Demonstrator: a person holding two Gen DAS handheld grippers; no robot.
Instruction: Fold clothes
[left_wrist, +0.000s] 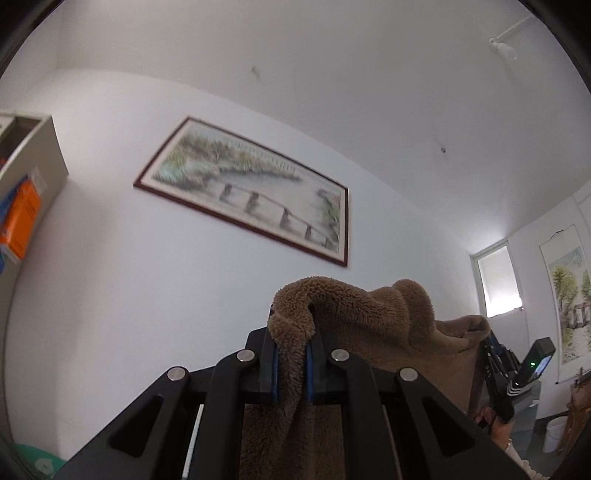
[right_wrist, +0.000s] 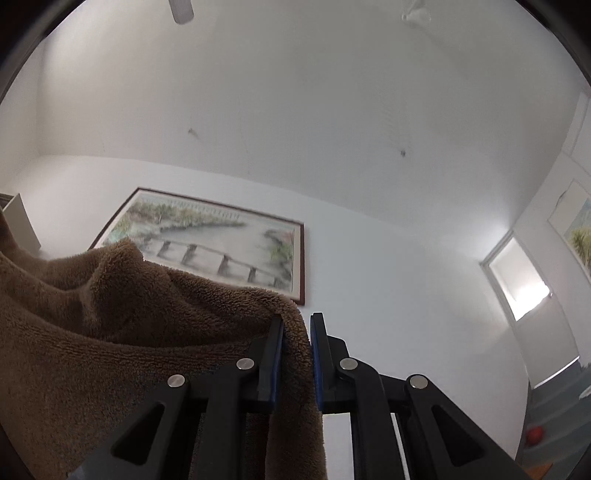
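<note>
The brown fleece garment (left_wrist: 369, 325) hangs pinched in the closed left gripper (left_wrist: 291, 354) and right gripper (right_wrist: 295, 354), and its thick plush could slip from either shallow edge bite.

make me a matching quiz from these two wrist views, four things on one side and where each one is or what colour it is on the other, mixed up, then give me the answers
1. brown fleece garment
2. framed painting
3. orange box
4. window

A. hung on the wall
B. bright, far right
C. clamped by left gripper and right gripper
D. on the shelf at left

Pairs: 1-C, 2-A, 3-D, 4-B
</note>
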